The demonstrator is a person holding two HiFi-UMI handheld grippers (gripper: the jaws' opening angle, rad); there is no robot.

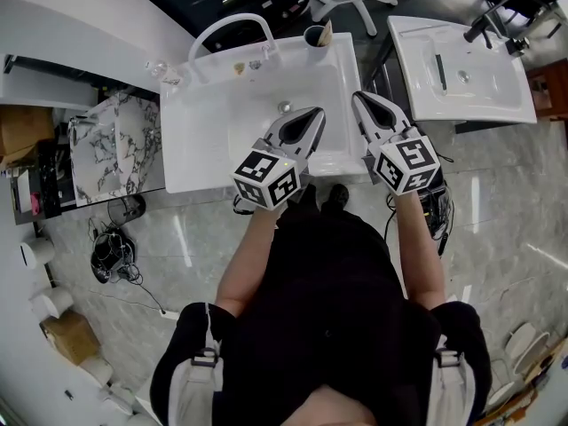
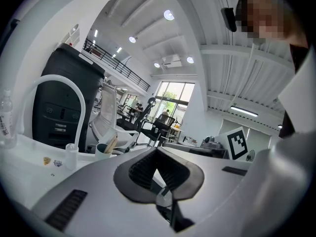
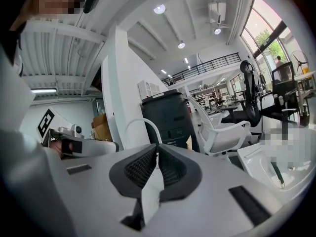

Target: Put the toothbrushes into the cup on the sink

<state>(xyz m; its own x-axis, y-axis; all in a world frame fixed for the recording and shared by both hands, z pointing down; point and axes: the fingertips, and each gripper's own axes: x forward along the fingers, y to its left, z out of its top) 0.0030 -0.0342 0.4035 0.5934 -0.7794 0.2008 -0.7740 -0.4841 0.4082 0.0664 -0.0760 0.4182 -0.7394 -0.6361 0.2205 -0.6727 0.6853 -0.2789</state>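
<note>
Left gripper and right gripper are both pinched together on nothing over the sink. Cup sits on its back rim, the tan contents too small to tell. 1 toothbrush lies on the neighbouring sink.

The basin of the sink lies open across its middle and left. Along the back edge the arched faucet and small bits just beside it crowd the left. The cup stands at the back right corner, open from above, perhaps already holding something.
</note>
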